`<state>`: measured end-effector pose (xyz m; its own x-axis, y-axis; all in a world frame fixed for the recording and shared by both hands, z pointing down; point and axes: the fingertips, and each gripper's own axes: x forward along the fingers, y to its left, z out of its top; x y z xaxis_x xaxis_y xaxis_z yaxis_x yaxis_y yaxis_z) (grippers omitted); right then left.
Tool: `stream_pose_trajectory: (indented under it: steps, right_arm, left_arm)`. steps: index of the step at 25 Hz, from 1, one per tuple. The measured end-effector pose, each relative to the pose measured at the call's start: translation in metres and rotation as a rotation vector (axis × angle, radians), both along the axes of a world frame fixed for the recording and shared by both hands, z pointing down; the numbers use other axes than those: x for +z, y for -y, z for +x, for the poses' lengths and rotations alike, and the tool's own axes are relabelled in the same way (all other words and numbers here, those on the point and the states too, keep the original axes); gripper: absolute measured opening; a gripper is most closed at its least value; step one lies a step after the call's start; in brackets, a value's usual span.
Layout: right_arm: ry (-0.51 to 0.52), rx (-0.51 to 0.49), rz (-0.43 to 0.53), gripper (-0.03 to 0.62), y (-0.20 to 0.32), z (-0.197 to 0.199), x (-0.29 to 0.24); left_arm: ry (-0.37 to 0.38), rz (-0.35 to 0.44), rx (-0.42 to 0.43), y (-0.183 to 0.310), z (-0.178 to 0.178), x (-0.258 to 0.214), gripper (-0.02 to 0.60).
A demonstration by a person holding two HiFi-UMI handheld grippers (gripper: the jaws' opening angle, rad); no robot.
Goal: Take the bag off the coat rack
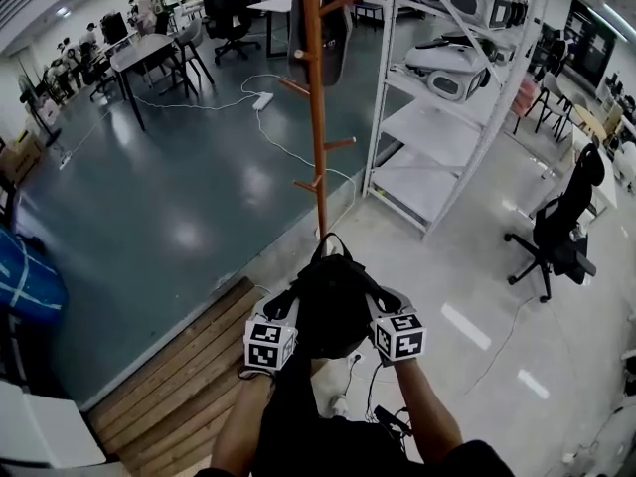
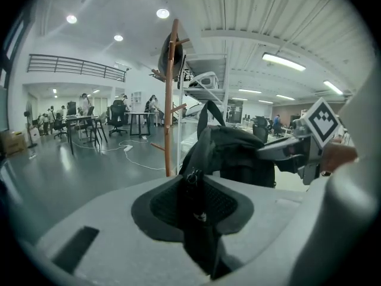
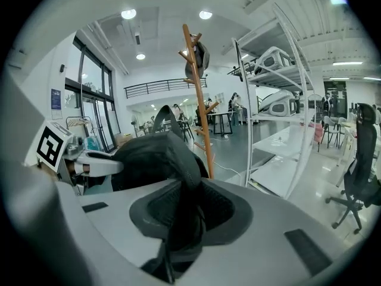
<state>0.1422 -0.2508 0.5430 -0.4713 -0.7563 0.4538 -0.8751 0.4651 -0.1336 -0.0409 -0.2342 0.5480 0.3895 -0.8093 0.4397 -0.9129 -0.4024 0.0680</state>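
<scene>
The black bag hangs free in front of me, off the orange wooden coat rack, which stands just beyond it. My left gripper is shut on the bag's left side and my right gripper on its right side. In the left gripper view, black fabric with a zipper pull is pinched in my left gripper, and the bag's body bulges ahead. In the right gripper view, a fold of the bag runs down into my right gripper. Another dark item hangs at the rack's top.
A white shelving unit with white machines stands right of the rack. A black office chair is farther right. A wooden platform lies at my lower left. A power strip and cables lie on the floor; desks and people are far back.
</scene>
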Motion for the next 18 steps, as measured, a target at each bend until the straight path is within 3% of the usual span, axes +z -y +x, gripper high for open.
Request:
stream_pose_trajectory:
  steps: [11,18]
  right_arm:
    - [0.017,-0.078,-0.02,0.083,-0.106,0.007,-0.005]
    - [0.011,-0.089,-0.014,0.083,-0.14,-0.008,-0.002]
  left_arm:
    - [-0.026,-0.039,-0.038,-0.118,0.011,0.003,0.087]
    - [-0.063,-0.035,-0.04,-0.156,-0.003,0.01,0.087]
